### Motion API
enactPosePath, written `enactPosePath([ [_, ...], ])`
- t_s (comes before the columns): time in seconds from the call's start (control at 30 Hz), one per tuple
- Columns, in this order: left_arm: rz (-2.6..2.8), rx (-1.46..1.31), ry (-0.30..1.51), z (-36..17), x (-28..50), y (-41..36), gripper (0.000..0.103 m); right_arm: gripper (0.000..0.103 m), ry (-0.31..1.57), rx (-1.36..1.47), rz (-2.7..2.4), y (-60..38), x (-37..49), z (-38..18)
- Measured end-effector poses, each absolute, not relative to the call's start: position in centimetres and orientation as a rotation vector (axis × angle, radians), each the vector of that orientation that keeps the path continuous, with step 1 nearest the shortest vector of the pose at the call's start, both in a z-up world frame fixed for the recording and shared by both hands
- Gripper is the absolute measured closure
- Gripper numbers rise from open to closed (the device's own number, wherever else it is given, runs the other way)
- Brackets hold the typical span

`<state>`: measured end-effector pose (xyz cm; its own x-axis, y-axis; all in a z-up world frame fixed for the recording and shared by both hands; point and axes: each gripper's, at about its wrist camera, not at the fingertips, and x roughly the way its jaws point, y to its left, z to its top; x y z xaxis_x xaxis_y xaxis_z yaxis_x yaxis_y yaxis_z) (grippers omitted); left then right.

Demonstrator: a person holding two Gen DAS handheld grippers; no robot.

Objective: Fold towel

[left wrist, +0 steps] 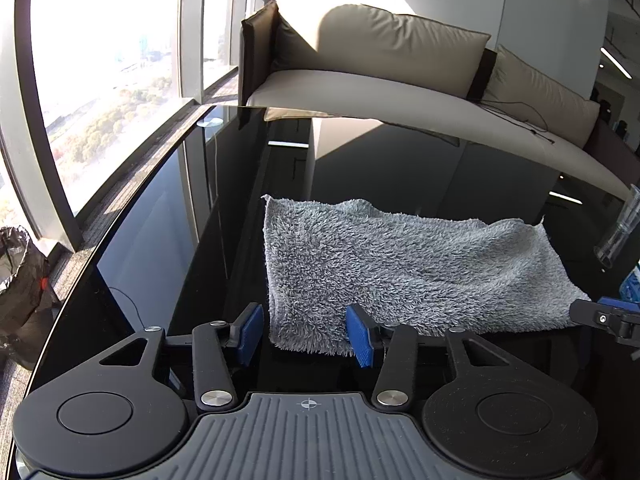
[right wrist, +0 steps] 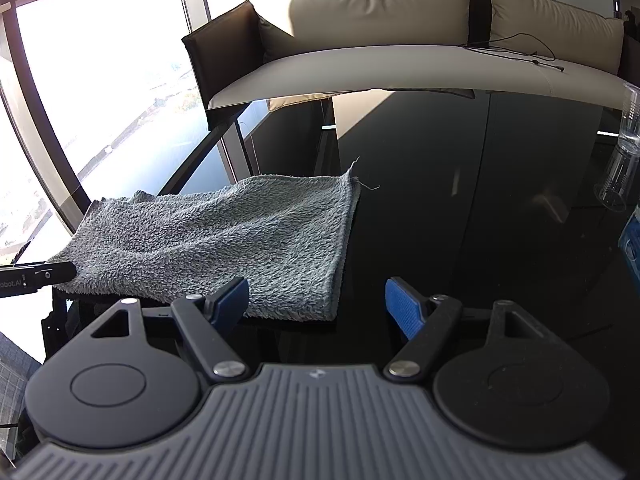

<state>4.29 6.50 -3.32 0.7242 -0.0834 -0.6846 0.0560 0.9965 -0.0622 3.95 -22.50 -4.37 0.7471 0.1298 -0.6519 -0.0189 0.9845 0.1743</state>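
Observation:
A grey fluffy towel [left wrist: 400,264] lies on the glossy black table [left wrist: 168,248], folded into a rectangle. My left gripper [left wrist: 306,334] is open, its blue pads either side of the towel's near left corner, just short of it. In the right wrist view the towel [right wrist: 224,240] lies left of centre. My right gripper [right wrist: 318,308] is open at the towel's near right corner, left pad over the towel's near edge, right pad over bare table. The right gripper's tip shows in the left wrist view [left wrist: 600,318], and the left gripper's tip in the right wrist view [right wrist: 44,274].
A beige sofa [left wrist: 380,80] stands beyond the table's far edge. A clear plastic cup [right wrist: 622,160] and a blue item [right wrist: 632,240] sit at the table's right side. Large windows [left wrist: 100,80] are on the left, with a black bin bag [left wrist: 20,280] on the floor.

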Motion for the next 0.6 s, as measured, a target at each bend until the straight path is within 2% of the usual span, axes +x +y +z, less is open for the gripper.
enactPosePath([
  [0.1, -0.084, -0.049, 0.760, -3.2, 4.3, 6.5, 0.092, 0.025, 0.722, 0.163, 0.079, -22.6, 4.0, -4.3],
  [0.6, -0.064, -0.053, 0.731, -2.1, 4.0, 6.1, 0.095, 0.025, 0.727, 0.167, 0.084, -23.5, 4.2, -4.1],
])
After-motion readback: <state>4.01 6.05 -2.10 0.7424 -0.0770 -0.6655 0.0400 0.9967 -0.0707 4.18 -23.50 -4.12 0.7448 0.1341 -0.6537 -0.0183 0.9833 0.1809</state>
